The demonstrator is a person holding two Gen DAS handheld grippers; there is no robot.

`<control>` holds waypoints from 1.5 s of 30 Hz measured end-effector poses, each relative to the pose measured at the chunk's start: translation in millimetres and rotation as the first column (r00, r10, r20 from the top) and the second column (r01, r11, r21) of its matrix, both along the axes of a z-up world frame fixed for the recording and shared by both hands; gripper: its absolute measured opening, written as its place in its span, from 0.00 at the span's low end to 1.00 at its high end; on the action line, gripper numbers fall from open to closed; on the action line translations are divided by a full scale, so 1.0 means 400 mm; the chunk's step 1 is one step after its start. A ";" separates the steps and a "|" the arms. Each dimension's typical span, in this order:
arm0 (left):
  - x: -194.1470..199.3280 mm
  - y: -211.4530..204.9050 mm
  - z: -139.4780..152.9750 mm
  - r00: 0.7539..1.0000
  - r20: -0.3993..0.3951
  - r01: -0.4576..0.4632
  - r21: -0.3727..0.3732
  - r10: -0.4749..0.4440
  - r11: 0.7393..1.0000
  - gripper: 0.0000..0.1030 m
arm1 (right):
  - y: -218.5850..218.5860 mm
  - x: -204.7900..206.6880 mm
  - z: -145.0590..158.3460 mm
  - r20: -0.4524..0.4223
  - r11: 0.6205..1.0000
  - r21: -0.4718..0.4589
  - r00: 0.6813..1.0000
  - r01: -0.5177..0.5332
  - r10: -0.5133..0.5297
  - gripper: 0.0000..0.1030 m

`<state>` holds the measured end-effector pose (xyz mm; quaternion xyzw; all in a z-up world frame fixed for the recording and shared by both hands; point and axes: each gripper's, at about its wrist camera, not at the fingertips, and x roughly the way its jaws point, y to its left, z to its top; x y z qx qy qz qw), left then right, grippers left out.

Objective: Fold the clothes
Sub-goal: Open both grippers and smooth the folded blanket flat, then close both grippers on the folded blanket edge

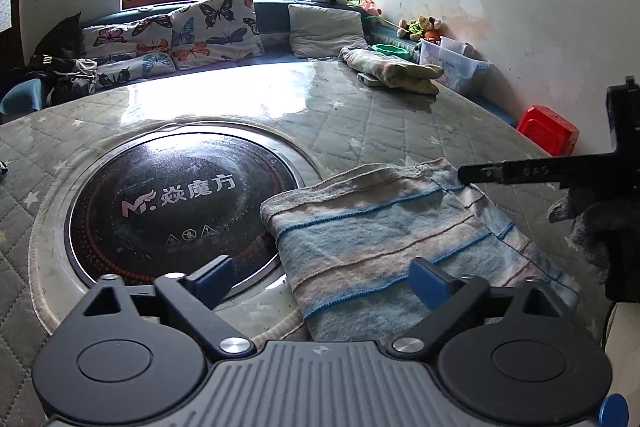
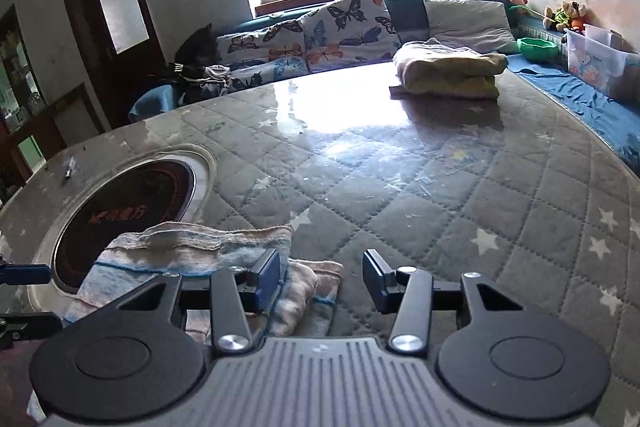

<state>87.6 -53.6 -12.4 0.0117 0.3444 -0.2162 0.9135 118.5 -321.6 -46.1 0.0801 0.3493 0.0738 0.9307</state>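
A striped blue and beige towel point(image 1: 384, 227) lies folded flat on the quilted table, its left edge over the rim of the round cooktop. My left gripper point(image 1: 322, 281) hovers open over the towel's near edge, nothing between its fingers. In the right wrist view the same towel point(image 2: 200, 251) sits low left with a bunched corner under the left finger point(image 2: 269, 277). My right gripper point(image 2: 322, 279) is open just above that corner, holding nothing. The right gripper's finger point(image 1: 516, 171) and a gloved hand point(image 1: 592, 223) reach in from the right in the left wrist view.
A black round induction cooktop point(image 1: 176, 207) is set into the table point(image 2: 400, 187). A folded yellowish cloth pile point(image 2: 448, 73) lies at the far side. Butterfly cushions point(image 1: 172, 35), a plastic box point(image 1: 452, 65) and a red stool point(image 1: 548, 129) stand beyond the table.
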 end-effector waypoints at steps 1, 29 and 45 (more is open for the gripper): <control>-0.001 0.000 0.001 1.000 0.003 0.000 -0.002 0.000 1.000 0.99 | 0.003 0.007 -0.005 -0.005 1.000 0.001 1.000 -0.002 0.002 0.46; -0.019 0.000 -0.002 1.000 -0.015 -0.014 -0.031 0.013 0.999 1.00 | 0.003 -0.133 -0.016 -0.066 0.991 0.130 0.997 -0.040 0.049 0.59; 0.007 0.016 -0.028 0.996 -0.087 -0.041 -0.079 0.034 0.996 0.74 | 0.012 -0.140 -0.024 -0.066 0.982 0.188 0.997 -0.024 0.037 0.42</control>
